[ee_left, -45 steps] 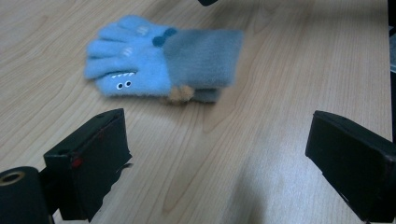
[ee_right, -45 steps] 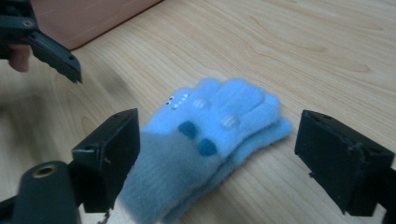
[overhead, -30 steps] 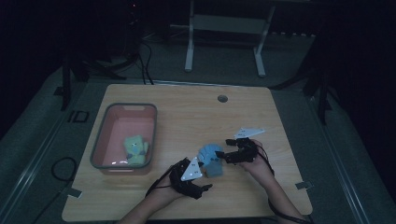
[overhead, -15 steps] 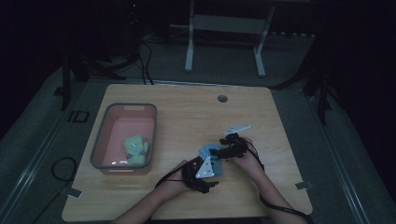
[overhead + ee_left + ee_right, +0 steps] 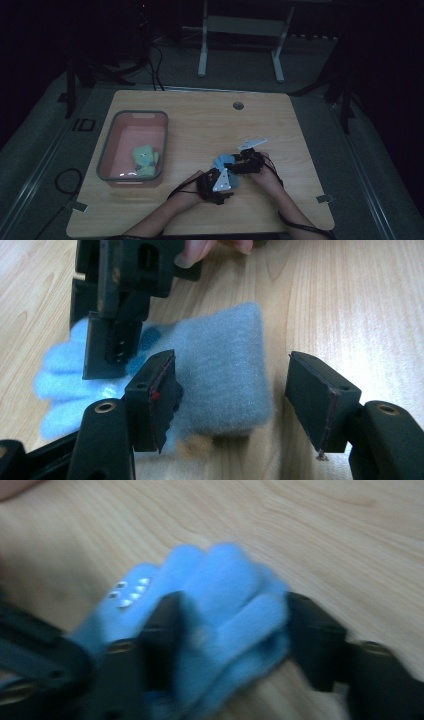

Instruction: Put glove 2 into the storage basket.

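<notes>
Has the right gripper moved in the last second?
Yes. The right gripper has shifted left, toward the pink bin and closer to the left gripper.

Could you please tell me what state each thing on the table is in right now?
Blue glove: lying on the table, cuff end between the left tool's jaws.
Left tool: open, jaws astride the cuff.
Right tool: closed on the glove's fingers.
Pink bin: open-topped, upright.
Green glove: lying inside the bin.

One blue glove (image 5: 223,161); one pink bin (image 5: 134,146); one green glove (image 5: 144,159); two grippers.
</notes>
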A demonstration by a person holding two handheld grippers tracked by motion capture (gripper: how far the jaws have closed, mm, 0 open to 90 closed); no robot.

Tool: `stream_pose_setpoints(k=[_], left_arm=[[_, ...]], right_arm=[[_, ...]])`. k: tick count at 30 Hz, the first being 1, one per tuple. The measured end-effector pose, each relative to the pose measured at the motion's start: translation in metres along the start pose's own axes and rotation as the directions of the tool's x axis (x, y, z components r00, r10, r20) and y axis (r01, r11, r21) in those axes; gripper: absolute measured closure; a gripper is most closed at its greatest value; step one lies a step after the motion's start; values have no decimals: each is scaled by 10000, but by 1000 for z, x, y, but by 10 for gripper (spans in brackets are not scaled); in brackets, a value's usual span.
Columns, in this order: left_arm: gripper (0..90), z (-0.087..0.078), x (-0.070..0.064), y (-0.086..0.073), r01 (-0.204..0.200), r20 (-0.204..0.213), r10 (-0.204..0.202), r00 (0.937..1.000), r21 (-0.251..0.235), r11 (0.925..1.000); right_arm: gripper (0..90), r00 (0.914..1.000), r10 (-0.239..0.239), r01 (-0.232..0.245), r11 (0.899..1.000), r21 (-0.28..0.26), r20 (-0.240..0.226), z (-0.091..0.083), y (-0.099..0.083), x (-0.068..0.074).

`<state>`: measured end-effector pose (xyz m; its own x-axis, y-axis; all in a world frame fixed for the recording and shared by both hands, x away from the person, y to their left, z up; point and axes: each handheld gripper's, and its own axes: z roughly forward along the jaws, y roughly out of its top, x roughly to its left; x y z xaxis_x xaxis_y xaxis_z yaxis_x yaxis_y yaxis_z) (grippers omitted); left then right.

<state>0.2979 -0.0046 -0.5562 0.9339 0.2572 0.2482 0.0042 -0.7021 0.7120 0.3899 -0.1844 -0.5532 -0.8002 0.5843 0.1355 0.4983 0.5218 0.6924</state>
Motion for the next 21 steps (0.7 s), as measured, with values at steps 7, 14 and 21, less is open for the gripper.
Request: stream_pose_setpoints(k=[7,14,21], left_arm=[[476,5,3,0,-180,40,180,9998,58,9998],[743,1,10,3,-284,-12,284,9996,98,9995],[763,-15,17,12,-106,88,104,9999,194,9998]], right_arm=[[722,9966,352,-336,9992,221,-744,1,2,-2],[770,9953,651,-634,9976,263,-715,1,3,-1],[798,9927,852,-856,9963,-5,-855,-7,14,1]])
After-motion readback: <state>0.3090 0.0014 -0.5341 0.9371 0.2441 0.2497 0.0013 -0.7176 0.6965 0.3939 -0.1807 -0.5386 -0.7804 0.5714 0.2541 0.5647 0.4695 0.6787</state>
